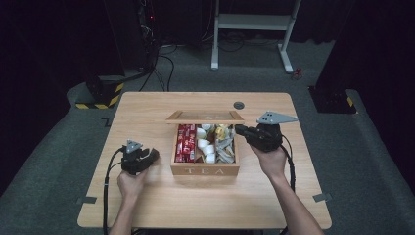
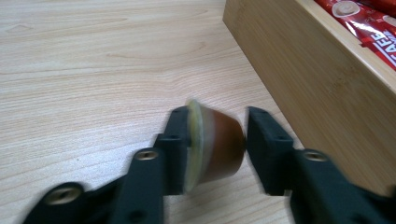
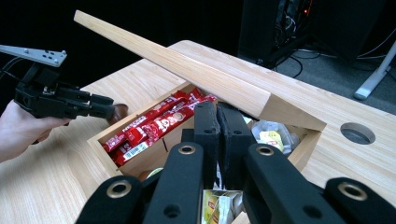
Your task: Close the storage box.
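Two grippers at a wooden table (image 1: 147, 205), one per hand. Wooden box marked "TEA" (image 1: 205, 171) sits mid-table, lid (image 1: 204, 116) raised at the far side.

L gripper (image 1: 150, 157): held low over the table, just L of the box. L gripper view shows a small brown capsule w/ pale foil top (image 2: 214, 145) between its jaws, foil end against one jaw; other jaw looks a hair off the capsule's base, though blur makes contact hard to call. Jaws spread about capsule-wide. Capsule is beside the box's outer wall (image 2: 322, 88), above the tabletop; can't tell if it touches the wood.

R gripper (image 1: 240, 129): at the box's R far corner, pointing in over the compartments. R gripper view: both jaws pressed together, nothing between them, tips under the tilted lid (image 3: 173, 63).

Box contents: red sachets (image 1: 186, 142) in L compartment, white cups (image 1: 205, 144) in middle, yellowish tea packets (image 1: 226, 147) on R. Round grommet hole (image 1: 239, 105) in the table behind the box.
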Demonstrator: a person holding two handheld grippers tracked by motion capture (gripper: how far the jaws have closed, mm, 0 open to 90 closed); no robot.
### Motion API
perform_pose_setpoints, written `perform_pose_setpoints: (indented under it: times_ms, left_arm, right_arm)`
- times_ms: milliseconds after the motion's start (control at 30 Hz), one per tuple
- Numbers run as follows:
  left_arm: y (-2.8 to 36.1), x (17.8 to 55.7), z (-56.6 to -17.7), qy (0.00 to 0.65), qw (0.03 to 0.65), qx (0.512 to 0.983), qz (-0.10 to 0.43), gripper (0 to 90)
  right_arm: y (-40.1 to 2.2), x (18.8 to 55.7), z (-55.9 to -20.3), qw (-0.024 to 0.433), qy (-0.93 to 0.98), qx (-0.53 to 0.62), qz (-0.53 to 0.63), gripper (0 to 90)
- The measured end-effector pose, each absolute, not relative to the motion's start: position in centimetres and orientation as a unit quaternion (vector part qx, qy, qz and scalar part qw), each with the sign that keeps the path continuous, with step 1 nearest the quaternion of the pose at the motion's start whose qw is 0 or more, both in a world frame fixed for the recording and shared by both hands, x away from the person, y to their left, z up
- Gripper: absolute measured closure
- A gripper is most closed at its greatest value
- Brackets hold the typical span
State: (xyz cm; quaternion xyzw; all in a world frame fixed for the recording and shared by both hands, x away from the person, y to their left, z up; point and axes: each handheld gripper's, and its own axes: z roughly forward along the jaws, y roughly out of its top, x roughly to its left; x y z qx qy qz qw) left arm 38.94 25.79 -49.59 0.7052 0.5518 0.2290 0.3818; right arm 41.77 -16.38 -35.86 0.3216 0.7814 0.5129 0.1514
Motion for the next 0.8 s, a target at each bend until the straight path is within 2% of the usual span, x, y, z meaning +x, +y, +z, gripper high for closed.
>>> perform_pose_setpoints:
  times_ms: [500,800]
  left_arm:
    - [26.0,38.4,-49.5,0.551,0.389,0.703,0.225,55.9]
    - [26.7,37.1,-49.4,0.557,0.399,0.693,0.224,46.4]
  right_arm:
    - [-16.4,41.7,-35.9,0.151,0.781,0.322,0.513,87.1]
    - [-16.4,41.7,-36.0,0.15,0.781,0.321,0.515,87.0]
